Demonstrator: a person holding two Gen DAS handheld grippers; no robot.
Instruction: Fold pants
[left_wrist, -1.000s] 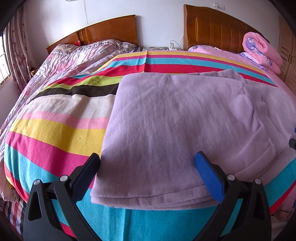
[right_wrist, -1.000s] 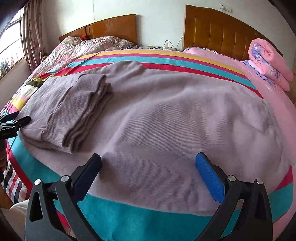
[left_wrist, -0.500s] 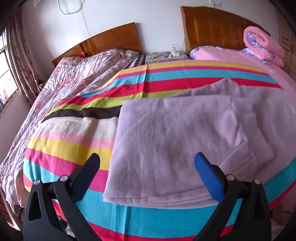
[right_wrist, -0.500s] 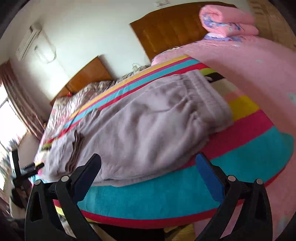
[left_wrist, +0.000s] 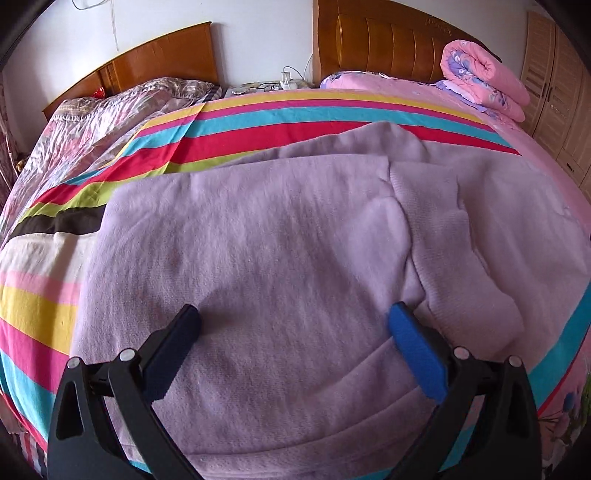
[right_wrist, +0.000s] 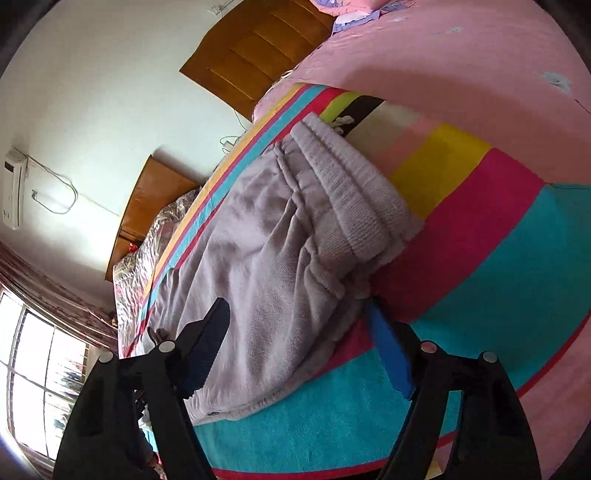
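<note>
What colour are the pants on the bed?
Plain pale lilac, no pattern. The pants show best in the left wrist view, lying on the striped blanket.

Pants spread on a blanket across the bed, a gripper over each end.

The pants (left_wrist: 258, 258) lie flat on the blanket (left_wrist: 280, 114), which covers the near part of the bed. In the left wrist view the left gripper (left_wrist: 295, 325) sits over the near edge of the pants, with the folded-over leg ends (left_wrist: 454, 258) to its right. Behind the blanket stand two headboards (left_wrist: 388, 40); a quilt (left_wrist: 110, 122) lies to the left and a rolled comforter (left_wrist: 484, 81) at the far right, with a wardrobe (left_wrist: 557, 92) beyond it. In the tilted right wrist view the right gripper (right_wrist: 299, 321) straddles the pants just before the waistband (right_wrist: 354, 188), its far finger (right_wrist: 391, 354) beside the cloth on the blanket.
</note>
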